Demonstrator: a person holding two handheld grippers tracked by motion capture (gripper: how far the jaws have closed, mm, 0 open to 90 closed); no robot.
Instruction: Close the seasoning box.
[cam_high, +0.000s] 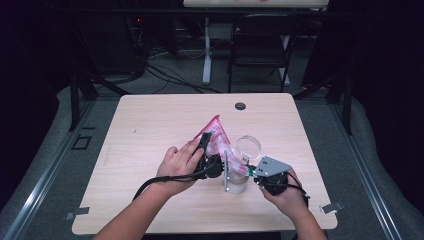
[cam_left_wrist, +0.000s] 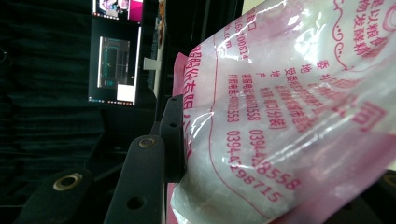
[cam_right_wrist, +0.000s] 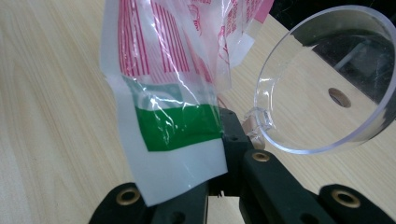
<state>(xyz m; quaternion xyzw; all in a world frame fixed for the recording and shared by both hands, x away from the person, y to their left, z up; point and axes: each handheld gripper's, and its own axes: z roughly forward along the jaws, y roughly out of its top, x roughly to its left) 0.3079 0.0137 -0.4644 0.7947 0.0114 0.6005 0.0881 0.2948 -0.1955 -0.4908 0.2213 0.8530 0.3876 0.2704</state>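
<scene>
Pink printed bag held over a clear jar — 2 hand-held grippers at work.

High view: bag (cam_high: 216, 137) tilts up-left above the surface (cam_high: 150, 125), long axis slanting, lower end toward the jar (cam_high: 240, 172); left hand-held gripper (cam_high: 206, 142) clamps its side. Left gripper view: bag (cam_left_wrist: 289, 121) soft, slick film, lumpy fill — best pinched at a seam. Right gripper view: right hand-held gripper (cam_right_wrist: 219, 135) shut on the bag's (cam_right_wrist: 173, 116) corner.

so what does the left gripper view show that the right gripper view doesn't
Left gripper view: pink phone numbers and characters printed on the plastic bag, and lit screens in a dark background.
Right gripper view: a green band on the bag, a clear round lid, and the wooden table.
Both: the pink-printed bag gripped between black jaws.
</scene>
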